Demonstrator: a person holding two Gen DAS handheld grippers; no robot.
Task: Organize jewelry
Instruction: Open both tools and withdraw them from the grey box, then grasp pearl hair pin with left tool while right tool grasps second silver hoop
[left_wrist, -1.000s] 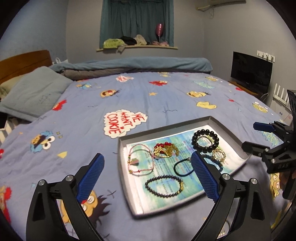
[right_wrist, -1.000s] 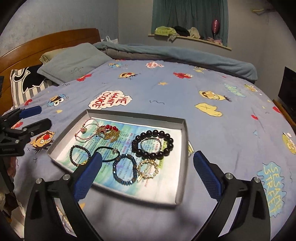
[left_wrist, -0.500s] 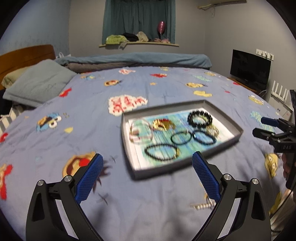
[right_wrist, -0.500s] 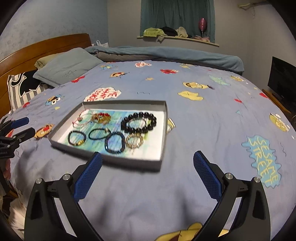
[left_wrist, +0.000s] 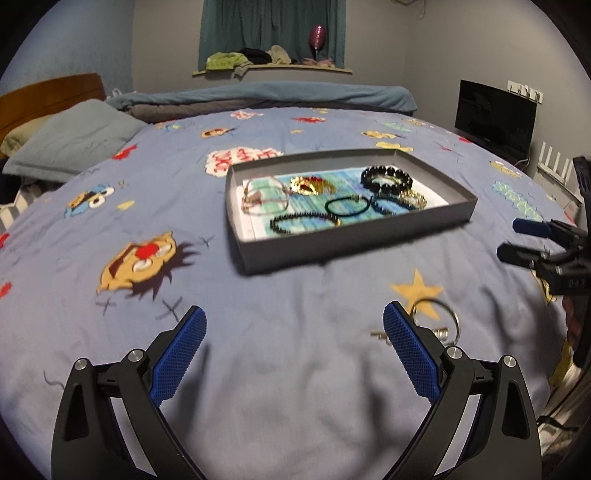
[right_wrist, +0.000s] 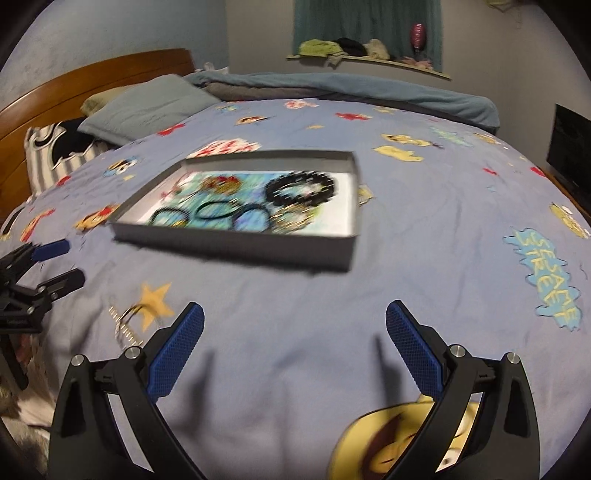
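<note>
A shallow grey tray (left_wrist: 354, 236) lies on the bed and holds several bracelets, among them a black bead bracelet (left_wrist: 386, 179) and a pink cord one (left_wrist: 264, 199). The tray also shows in the right wrist view (right_wrist: 236, 243). A loose ring-shaped bracelet (left_wrist: 439, 317) with a gold clasp lies on the bedspread in front of the tray, beside my left gripper's right finger; it shows blurred in the right wrist view (right_wrist: 127, 319). My left gripper (left_wrist: 293, 336) is open and empty, short of the tray. My right gripper (right_wrist: 295, 332) is open and empty too.
The bedspread (left_wrist: 295, 369) is blue with cartoon prints. A grey pillow (left_wrist: 74, 138) and wooden headboard (right_wrist: 92, 85) lie at the left. A folded blanket (left_wrist: 266, 96) runs along the far side. A dark screen (left_wrist: 495, 118) stands at the right.
Both grippers have pulled back from the tray, which now sits farther off. The loose bracelet on the bedspread has come into view. Both stay open.
</note>
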